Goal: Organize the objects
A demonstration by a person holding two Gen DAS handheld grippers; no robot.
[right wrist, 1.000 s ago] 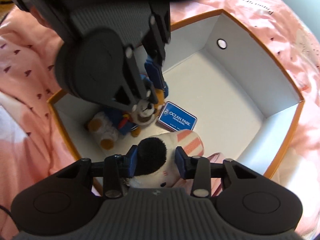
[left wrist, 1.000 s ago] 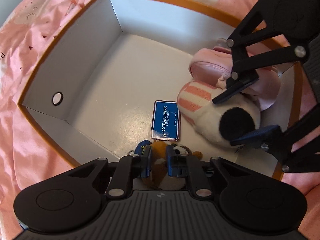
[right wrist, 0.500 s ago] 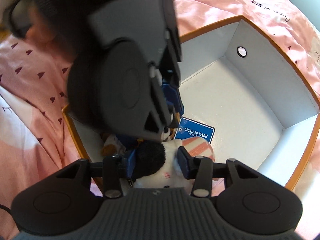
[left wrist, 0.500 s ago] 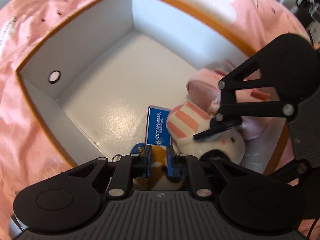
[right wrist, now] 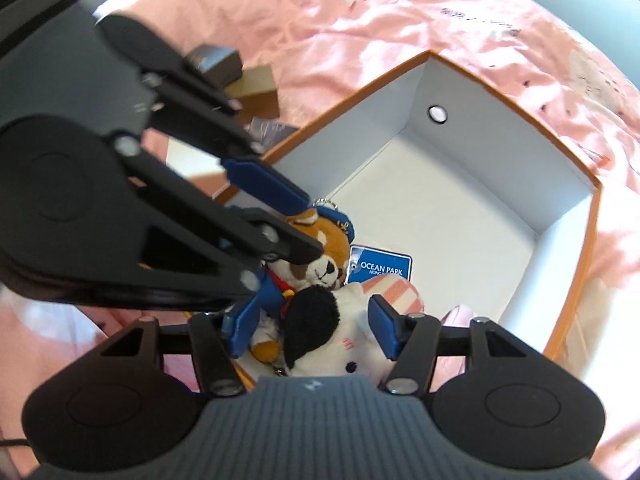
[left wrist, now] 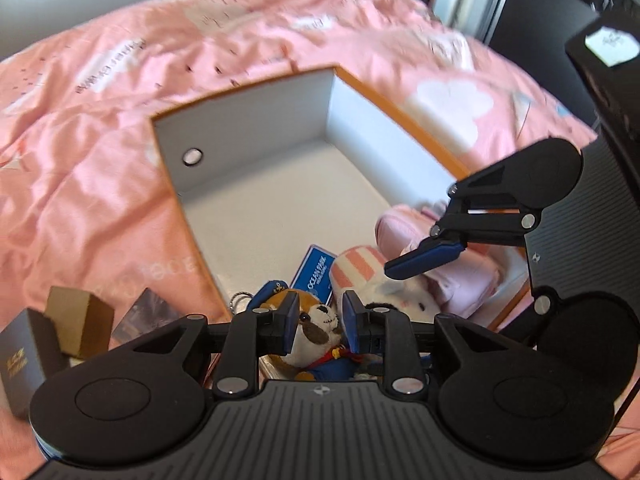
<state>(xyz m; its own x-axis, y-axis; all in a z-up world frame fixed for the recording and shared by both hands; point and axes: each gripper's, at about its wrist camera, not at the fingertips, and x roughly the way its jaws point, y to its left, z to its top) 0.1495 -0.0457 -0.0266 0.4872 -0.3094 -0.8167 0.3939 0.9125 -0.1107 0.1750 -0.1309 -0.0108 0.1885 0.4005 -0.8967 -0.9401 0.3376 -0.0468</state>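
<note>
Sunlit pink bedspread (left wrist: 100, 184), dark furniture (left wrist: 532, 4) behind

Your left claw (left wrist: 317, 328) covers the bear plush's (left wrist: 316, 320) lower body at bottom centre. The blue Ocean Park tag (right wrist: 380, 270) is half hidden behind the white plush (right wrist: 340, 340). The dark boxes (left wrist: 24, 356) at lower left are cut off; their print is unreadable.

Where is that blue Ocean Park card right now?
The Ocean Park card lies flat on the floor of the orange-rimmed box, partly tucked under the white striped plush, beside the sailor fox plush.
</note>
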